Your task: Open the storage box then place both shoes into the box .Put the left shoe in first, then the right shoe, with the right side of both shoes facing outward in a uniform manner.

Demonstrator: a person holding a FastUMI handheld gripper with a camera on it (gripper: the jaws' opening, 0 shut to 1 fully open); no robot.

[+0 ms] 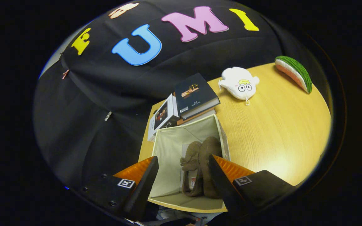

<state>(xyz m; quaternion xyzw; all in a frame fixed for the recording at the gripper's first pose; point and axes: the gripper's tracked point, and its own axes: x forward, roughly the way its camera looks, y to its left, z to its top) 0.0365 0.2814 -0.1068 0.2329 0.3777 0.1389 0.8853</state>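
The claw (183, 175) hangs over the near end of the desk (275, 131), its two orange-and-black fingers (146, 179) spread wide apart and gripping nothing. Between and just beyond the fingers lies one storage box (168, 147), a cream fabric bin with its opening turned toward the camera, so the pale lining and the inner walls can be seen. Inside it are two brown shoes (201, 166), fuzzy slipper-like ones, standing side by side against the box's right-hand wall; the left of the pair shows a small bow on its upper. The two touch each other along their length. The right finger crosses in front of the nearer part of the right-hand shoe, but it is not clear that it touches it.

Beyond the box, at the far edge of the desk, sits a stack of books (195, 95): one dark-covered book on top, at least one more under it, and one white-covered book (162, 117) leaning just beside them toward the black cloth. Further along the desk, well apart from the box, lies one white plush toy (239, 83) with big round eyes, and beyond that, near the desk's far corner, one watermelon-slice cushion (295, 72) with green rind and pink flesh
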